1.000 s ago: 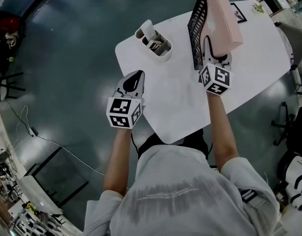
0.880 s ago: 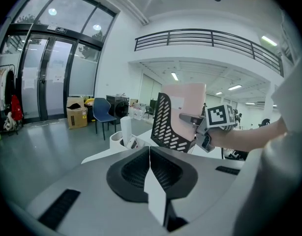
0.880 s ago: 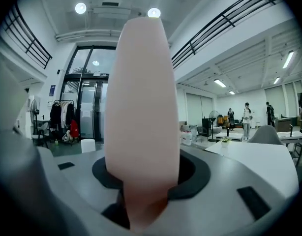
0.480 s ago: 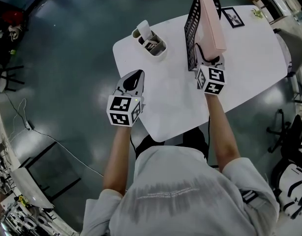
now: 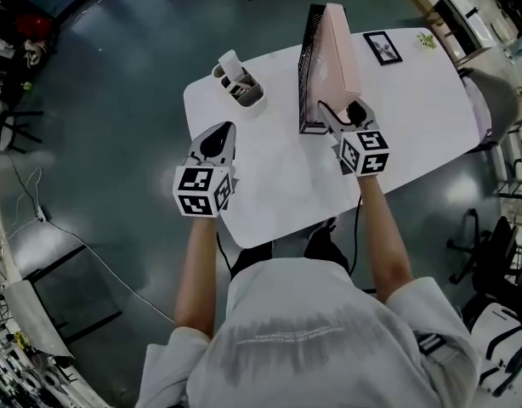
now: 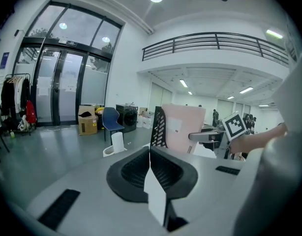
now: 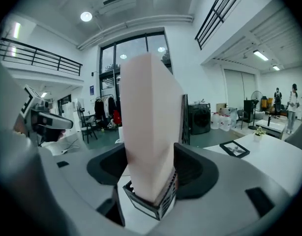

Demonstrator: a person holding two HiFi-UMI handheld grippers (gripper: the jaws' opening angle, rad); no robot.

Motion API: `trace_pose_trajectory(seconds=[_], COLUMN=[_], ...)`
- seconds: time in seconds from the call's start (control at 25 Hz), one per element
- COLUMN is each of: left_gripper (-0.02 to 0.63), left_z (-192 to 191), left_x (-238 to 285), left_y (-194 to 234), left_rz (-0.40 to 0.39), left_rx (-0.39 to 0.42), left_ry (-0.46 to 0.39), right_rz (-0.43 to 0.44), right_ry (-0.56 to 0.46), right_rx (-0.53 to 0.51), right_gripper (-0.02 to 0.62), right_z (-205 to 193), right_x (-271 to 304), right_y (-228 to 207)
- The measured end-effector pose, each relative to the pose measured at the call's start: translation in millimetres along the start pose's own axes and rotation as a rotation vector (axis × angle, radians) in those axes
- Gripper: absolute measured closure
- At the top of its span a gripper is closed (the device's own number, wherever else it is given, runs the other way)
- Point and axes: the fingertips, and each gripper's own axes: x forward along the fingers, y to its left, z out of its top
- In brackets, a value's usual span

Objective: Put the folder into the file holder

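A pink folder stands upright in the black mesh file holder on the white table. My right gripper is at the holder's near end. Its jaws have just been opening and stand open, with the folder's lower end and the holder's front still between them. My left gripper hovers shut and empty over the table's left part, well apart from the holder. From the left gripper view, the folder and holder show ahead, with the right gripper beside them.
A white pen holder with things in it stands at the table's far left. A framed picture and a small plant sit at the far right corner. Office chairs stand on the floor to the right.
The folder has gone from tilted above the holder to upright inside it. The right gripper's jaws have spread apart. The left gripper has lifted a little.
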Motion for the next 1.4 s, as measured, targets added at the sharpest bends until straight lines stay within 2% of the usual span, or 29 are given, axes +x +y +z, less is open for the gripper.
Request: trace_pose_trajectory(seconds=[0.2,0.36,0.72,0.8,1.16,1.4], left_gripper=[0.588,0.588,0.588,0.588,0.588,0.588], left_z=[23.6,50.0,110.1,121.0,158.3,178.4], left_x=[2.0,3.9,-2.0,-4.9,-22.7,-34.6], left_y=[-25.9,-43.4,-64.3,-67.0,-84.6,-97.7], left_rz=[0.005,-0.009,-0.017,-0.019,-0.036,-0.055], left_rx=[0.025,0.072,0.169,0.186,0.240,0.269], left_ry=[-0.052,-0.093,-0.201,-0.217,-0.295,-0.342], right_rz=[0.024,-0.007,-0.165,-0.171,-0.138,-0.132], right_ry=[-0.002,-0.042,-0.090,-0.110,-0.214,-0.257], right_rx=[0.010,0.020,-0.058,-0.073,-0.169,-0.216], right_gripper=[0.288,0.296,0.536,0.555,0.569,0.569], right_z=[12.9,34.7,80.8,93.9,161.1,186.6], right_x=[-46.1,-84.8,-148.7,-157.0,-193.6,-211.1], right_y=[-23.3,-42.4,-81.8,-81.5,-58.5,-46.7])
